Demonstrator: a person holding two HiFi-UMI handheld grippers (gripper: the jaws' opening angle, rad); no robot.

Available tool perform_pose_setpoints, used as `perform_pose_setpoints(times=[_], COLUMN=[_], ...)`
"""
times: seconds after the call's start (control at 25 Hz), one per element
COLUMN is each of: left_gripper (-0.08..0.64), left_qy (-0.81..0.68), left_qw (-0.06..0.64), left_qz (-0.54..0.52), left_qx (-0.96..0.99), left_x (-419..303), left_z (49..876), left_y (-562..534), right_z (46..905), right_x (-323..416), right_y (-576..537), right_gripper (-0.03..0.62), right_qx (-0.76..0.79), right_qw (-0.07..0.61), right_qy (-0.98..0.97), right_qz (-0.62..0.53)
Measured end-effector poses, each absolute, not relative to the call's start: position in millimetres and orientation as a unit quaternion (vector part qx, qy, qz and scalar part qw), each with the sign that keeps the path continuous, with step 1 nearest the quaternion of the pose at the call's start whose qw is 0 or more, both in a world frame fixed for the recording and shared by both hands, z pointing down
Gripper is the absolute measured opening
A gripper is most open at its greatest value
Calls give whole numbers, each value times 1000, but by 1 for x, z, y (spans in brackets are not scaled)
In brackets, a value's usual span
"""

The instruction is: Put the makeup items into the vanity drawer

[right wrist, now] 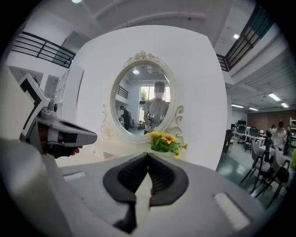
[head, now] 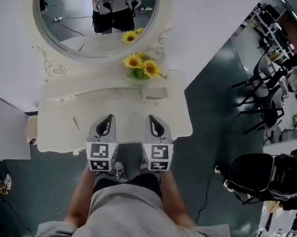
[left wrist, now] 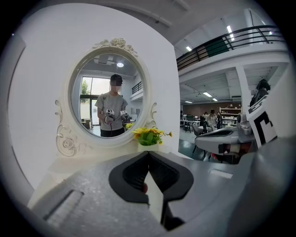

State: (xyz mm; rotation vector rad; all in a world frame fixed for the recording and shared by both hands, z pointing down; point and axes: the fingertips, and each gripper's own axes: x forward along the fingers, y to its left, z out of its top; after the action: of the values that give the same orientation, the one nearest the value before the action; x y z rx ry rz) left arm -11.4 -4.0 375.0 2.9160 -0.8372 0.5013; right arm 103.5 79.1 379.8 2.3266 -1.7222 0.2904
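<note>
The white vanity (head: 126, 99) stands against the wall under an oval mirror (head: 99, 17). No open drawer shows in any view. A thin, small stick-like item (head: 75, 122) lies on the left of the top; what it is I cannot tell. My left gripper (head: 104, 125) and right gripper (head: 156, 124) hover side by side over the vanity's front edge, pointing at the mirror. The left gripper (left wrist: 148, 152) has its jaws together with nothing between them. The right gripper (right wrist: 148, 154) is likewise shut and holds nothing. Each gripper view also catches the other gripper at its side.
A pot of sunflowers (head: 143, 67) stands at the back right of the top, with a small pale box (head: 155, 93) in front of it. A brown box (head: 31, 129) sits left of the vanity. Black chairs (head: 262, 106) and a black bag (head: 265, 175) stand on the grey floor to the right.
</note>
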Motion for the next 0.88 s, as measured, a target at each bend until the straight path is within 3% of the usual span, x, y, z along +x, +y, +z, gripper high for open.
perform_pose_setpoints(times=[0.88], left_gripper=[11], left_qy=[-379], left_qw=[49], left_qz=[160], left_qx=[910], left_x=[-114], left_z=[380], left_y=[-46], right_z=[384], right_x=[10], right_y=[8], right_gripper=[6], right_qx=[713], right_qw=[135], right_qy=[-683], right_qz=[79])
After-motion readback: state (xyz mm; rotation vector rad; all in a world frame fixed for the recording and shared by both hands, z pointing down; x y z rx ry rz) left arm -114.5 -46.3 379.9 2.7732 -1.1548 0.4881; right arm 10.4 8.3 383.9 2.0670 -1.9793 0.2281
